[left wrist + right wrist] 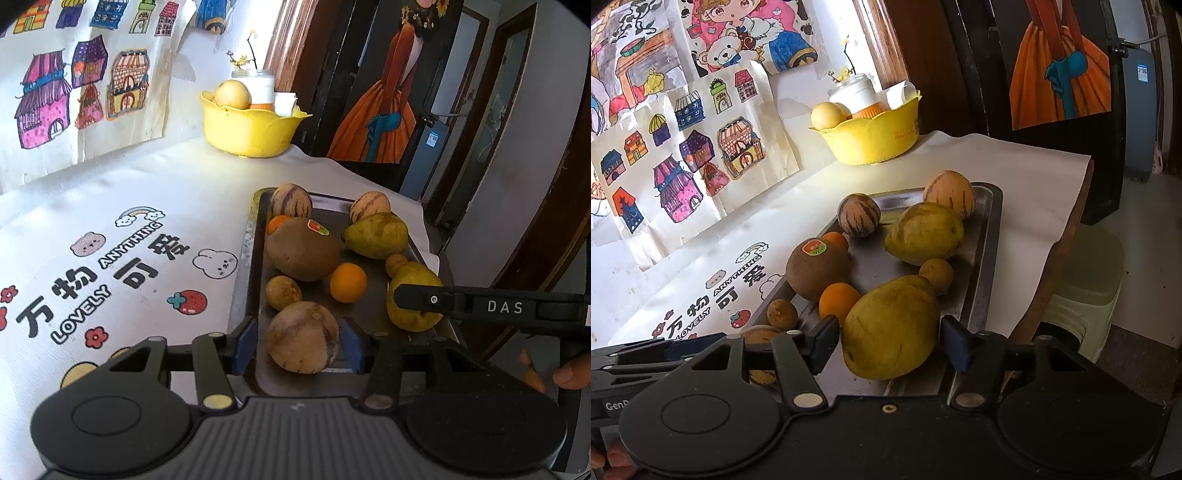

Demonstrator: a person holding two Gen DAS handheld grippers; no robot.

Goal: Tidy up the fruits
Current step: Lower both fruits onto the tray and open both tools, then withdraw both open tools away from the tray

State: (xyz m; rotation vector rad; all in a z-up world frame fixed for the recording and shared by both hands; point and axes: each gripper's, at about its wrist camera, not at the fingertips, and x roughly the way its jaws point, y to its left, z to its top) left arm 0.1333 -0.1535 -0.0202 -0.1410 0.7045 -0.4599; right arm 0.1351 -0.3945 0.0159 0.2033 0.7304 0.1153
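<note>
Fingers of the left gripper stand apart either side of a round, tan, purple-striped melon without pressing it, while the right gripper likewise straddles a large yellow-green pear, both fruits resting on the dark metal tray on the bench.

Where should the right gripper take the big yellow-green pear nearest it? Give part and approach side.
Grip the pear across its broad lower belly, coming from the tray's near end. It lies on its side with its narrow neck pointing away, and the right gripper's open jaws already flank the belly.
</note>
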